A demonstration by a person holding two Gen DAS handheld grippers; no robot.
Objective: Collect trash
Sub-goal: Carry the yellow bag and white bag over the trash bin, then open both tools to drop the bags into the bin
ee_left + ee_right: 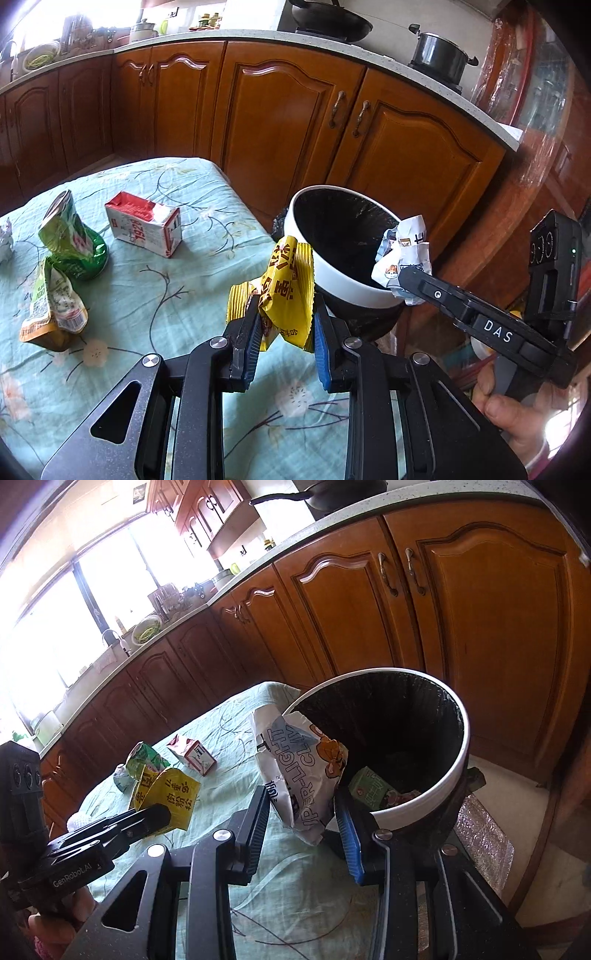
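My left gripper (282,334) is shut on a yellow snack wrapper (286,291), held above the table's right edge beside the bin (354,291). The bin has a white rim and a black liner (460,738); a green carton (369,788) lies inside. My right gripper (303,829) is shut on a crumpled white clay packet (299,768) at the bin's near rim. From the left wrist view that packet (404,254) hangs over the rim on the right gripper (402,282). In the right wrist view the left gripper (162,818) shows with the yellow wrapper (173,794).
On the teal floral tablecloth (147,295) lie a red-and-white carton (144,227), a crushed green packet (74,240), a snack pouch (55,314) and a crumpled white scrap (5,240). Wooden cabinets (288,122) stand close behind. A hand (517,417) grips the right gripper's handle.
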